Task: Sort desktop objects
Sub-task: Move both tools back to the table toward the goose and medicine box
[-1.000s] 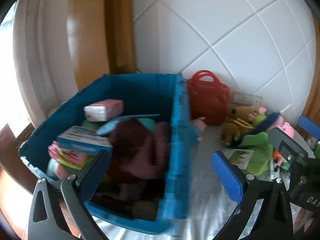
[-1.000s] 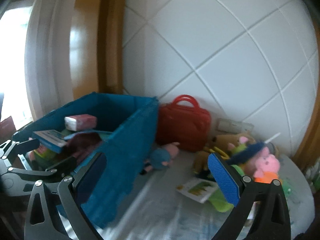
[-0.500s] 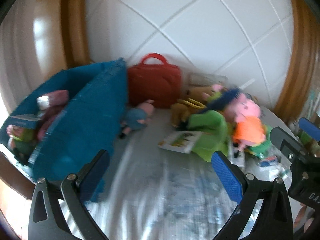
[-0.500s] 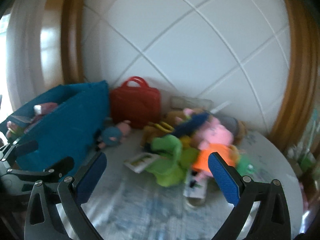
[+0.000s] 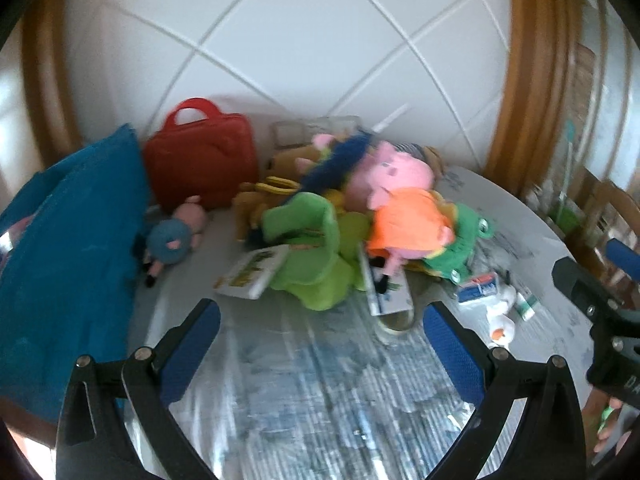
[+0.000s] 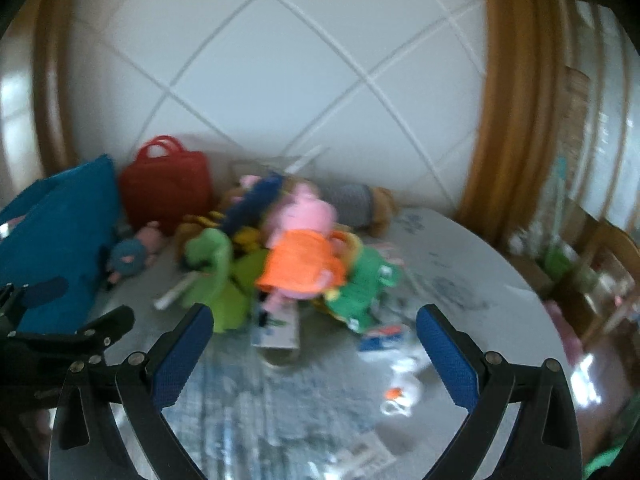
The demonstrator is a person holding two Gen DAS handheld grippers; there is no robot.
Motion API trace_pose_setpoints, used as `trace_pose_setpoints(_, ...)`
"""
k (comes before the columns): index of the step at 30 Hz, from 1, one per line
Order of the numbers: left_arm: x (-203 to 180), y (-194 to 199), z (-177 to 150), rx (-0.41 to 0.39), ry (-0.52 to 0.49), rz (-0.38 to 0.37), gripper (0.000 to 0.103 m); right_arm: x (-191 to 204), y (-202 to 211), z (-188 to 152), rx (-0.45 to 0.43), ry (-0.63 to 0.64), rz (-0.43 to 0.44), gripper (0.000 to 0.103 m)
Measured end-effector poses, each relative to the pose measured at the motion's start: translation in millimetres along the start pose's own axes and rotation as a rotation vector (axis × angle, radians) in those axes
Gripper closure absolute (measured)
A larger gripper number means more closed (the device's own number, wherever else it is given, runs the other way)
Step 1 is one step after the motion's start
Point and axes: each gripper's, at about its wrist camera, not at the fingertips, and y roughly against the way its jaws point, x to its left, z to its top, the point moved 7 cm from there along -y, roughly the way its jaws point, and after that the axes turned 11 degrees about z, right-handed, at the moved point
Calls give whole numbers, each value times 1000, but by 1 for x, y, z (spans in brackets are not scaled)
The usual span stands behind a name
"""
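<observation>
A pile of plush toys lies at the back middle of the round table: a pink pig in an orange dress (image 5: 404, 220) (image 6: 304, 264), a green plush (image 5: 312, 248) (image 6: 216, 268) and a green frog (image 5: 464, 240). A small booklet (image 5: 252, 272) leans on the green plush. A blue storage bin (image 5: 68, 248) (image 6: 56, 240) stands at the left. My left gripper (image 5: 320, 344) is open and empty above the table in front of the pile. My right gripper (image 6: 308, 344) is open and empty, just right of the left one.
A red toy case (image 5: 200, 164) (image 6: 168, 188) stands against the tiled wall. A small blue pig plush (image 5: 172, 236) lies beside the bin. Small boxes and a white bottle (image 5: 500, 316) lie at the right. The table edge (image 6: 532, 292) curves at the right; chairs stand beyond.
Both grippers have swung right, from over the blue bin to facing the plush pile. Both stay open and empty.
</observation>
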Motion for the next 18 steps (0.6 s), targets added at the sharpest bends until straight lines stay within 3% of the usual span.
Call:
trace_pose_setpoints(9, -97, -36, -19, 96, -81, -52, 0, -99, -12, -38, 86, -93, -92, 0)
trace_pose_setpoints(18, -201, -77, -51, 223, -25, 22, 0, -210, -60, -66, 195, -55, -3, 0)
